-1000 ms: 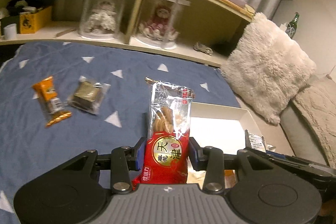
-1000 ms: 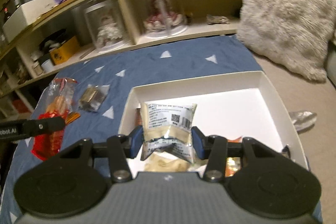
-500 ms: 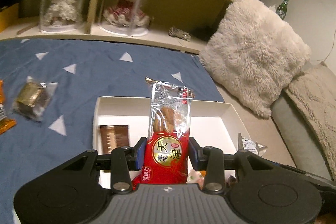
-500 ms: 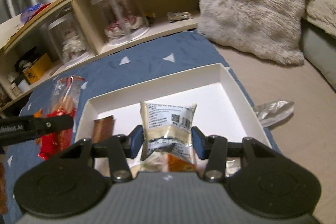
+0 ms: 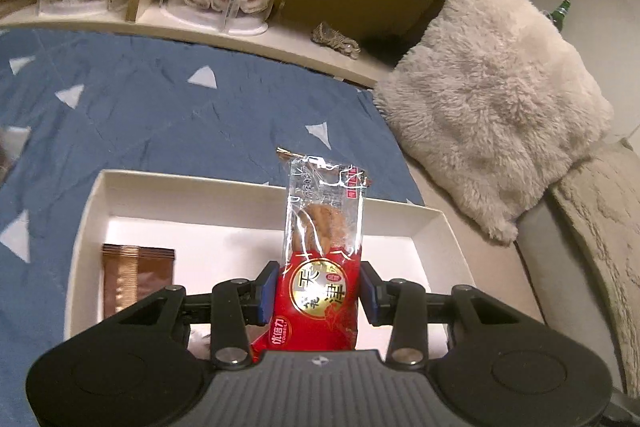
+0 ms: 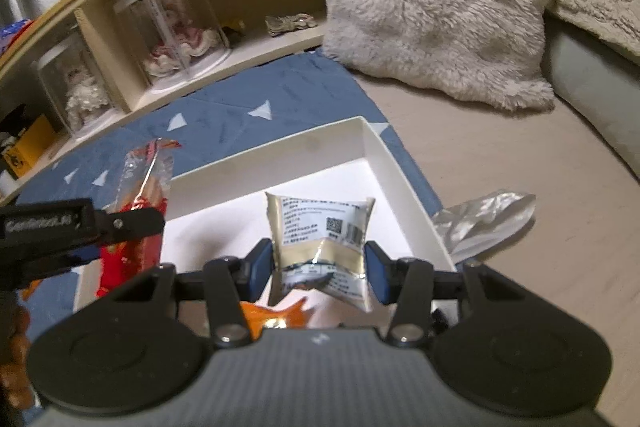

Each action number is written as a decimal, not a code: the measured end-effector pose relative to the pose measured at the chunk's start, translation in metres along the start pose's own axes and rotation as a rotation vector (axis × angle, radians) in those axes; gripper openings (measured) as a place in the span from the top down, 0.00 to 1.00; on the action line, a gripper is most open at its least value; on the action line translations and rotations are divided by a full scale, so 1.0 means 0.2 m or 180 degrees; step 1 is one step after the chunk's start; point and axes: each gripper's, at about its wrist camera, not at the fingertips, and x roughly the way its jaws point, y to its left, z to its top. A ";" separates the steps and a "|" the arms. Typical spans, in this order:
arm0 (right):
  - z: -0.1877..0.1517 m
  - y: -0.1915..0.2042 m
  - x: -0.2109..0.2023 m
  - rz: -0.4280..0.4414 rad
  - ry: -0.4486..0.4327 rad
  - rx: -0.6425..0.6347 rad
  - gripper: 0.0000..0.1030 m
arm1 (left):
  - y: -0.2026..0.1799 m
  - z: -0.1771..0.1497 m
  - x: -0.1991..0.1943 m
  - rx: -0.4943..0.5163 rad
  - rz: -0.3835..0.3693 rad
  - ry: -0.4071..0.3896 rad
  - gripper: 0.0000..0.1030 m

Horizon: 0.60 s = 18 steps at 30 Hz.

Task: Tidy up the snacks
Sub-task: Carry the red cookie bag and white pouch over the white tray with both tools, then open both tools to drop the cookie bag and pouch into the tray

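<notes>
Clamping my left gripper (image 5: 316, 291) on the light, crinkly biscuit pack (image 5: 320, 267) and my right gripper (image 6: 320, 267) on the soft, puffy pouch (image 6: 322, 243), I held each low between my pads, judging both slippery and crushable.

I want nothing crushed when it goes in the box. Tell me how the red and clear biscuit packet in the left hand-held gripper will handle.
The biscuit packet is probably light and fairly stiff: it stands upright above the left hand-held gripper. The biscuits behind the clear film likely break if squeezed. The glossy wrapper may slip, so lower it gently into the white box.
</notes>
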 end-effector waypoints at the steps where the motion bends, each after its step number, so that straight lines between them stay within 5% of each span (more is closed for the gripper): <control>1: 0.00 -0.01 0.01 -0.0016 0.0010 -0.0001 0.47 | 0.00 0.00 0.03 -0.0017 0.0001 0.0025 0.58; 12: -0.01 -0.07 0.09 -0.0167 0.0186 -0.0077 0.47 | 0.06 -0.04 0.19 0.0014 0.0169 0.0206 0.58; 18: -0.01 -0.08 0.10 -0.0283 0.0183 -0.0089 0.31 | 0.07 -0.06 0.19 -0.0009 0.0148 0.0347 0.58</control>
